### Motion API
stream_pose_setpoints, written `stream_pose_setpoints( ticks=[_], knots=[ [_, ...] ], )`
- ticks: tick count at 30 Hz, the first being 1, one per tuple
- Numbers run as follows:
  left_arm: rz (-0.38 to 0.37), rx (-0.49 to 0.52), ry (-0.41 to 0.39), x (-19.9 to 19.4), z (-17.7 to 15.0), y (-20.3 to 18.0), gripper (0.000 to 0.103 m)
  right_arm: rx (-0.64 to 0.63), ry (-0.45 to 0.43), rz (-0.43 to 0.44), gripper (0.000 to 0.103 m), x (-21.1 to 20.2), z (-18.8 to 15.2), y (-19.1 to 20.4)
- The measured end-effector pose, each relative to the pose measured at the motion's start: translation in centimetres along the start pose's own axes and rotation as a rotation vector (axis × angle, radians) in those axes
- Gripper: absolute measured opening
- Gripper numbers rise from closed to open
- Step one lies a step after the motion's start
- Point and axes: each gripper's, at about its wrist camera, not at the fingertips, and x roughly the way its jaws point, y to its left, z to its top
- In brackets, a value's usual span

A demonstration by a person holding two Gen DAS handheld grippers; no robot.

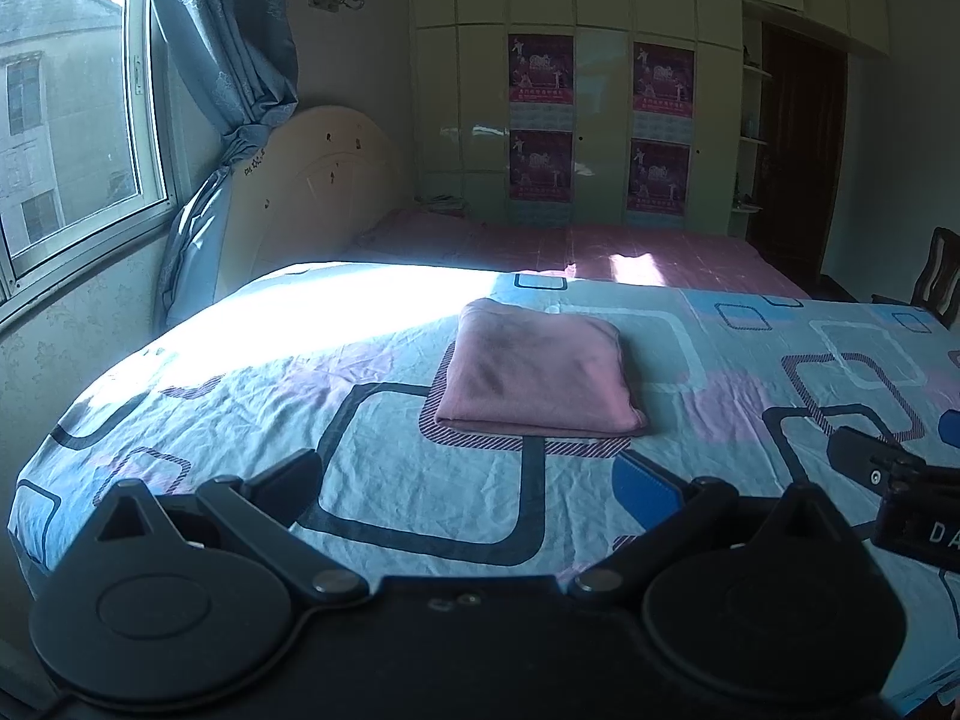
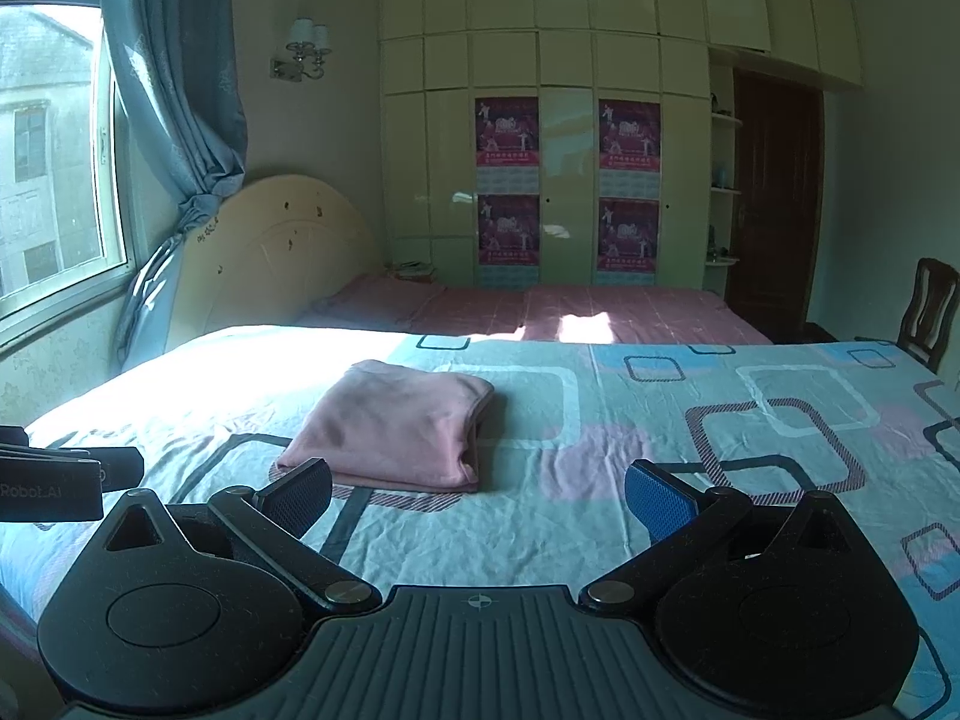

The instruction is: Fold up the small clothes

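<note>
Looking along the left gripper (image 1: 471, 483), its two dark fingers stand spread wide and hold nothing, hovering low over the bed near its front edge. Ahead of them lies the folded pink soft-knit garment (image 1: 537, 381), a neat, thick rectangle resting flat on the light-blue patterned cotton bedsheet (image 1: 372, 420), well apart from both fingertips. Its stacked edges face the camera, so the folding looks finished or nearly so, and the open claw drawn back from it suits that judgement. The sheet is finely creased, printed with rounded squares in navy, pink and white, and strong sunlight washes out its left part. Part of the other tool shows at the right edge. From the right gripper (image 2: 477, 495), the fingers are likewise parted and empty, one pad dark and ribbed, the other a blue textured pad (image 2: 657, 501). Here the garment sits just beyond the left finger, not touching it, its layered side edge turned toward the right. Behind stand a cream rounded headboard (image 2: 276, 240), a second bed in pink, and a pale glossy wardrobe (image 2: 564, 150) bearing posters.
</note>
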Motion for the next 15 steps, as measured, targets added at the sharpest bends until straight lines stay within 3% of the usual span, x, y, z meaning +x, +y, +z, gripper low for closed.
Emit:
stream_pose_setpoints(
  ticks=[15],
  knots=[
    [-0.025,0.005,0.028,1.4,0.1,0.2,0.103,0.006,0.023,-0.002,0.102,1.0,0.0,-0.1]
  ],
)
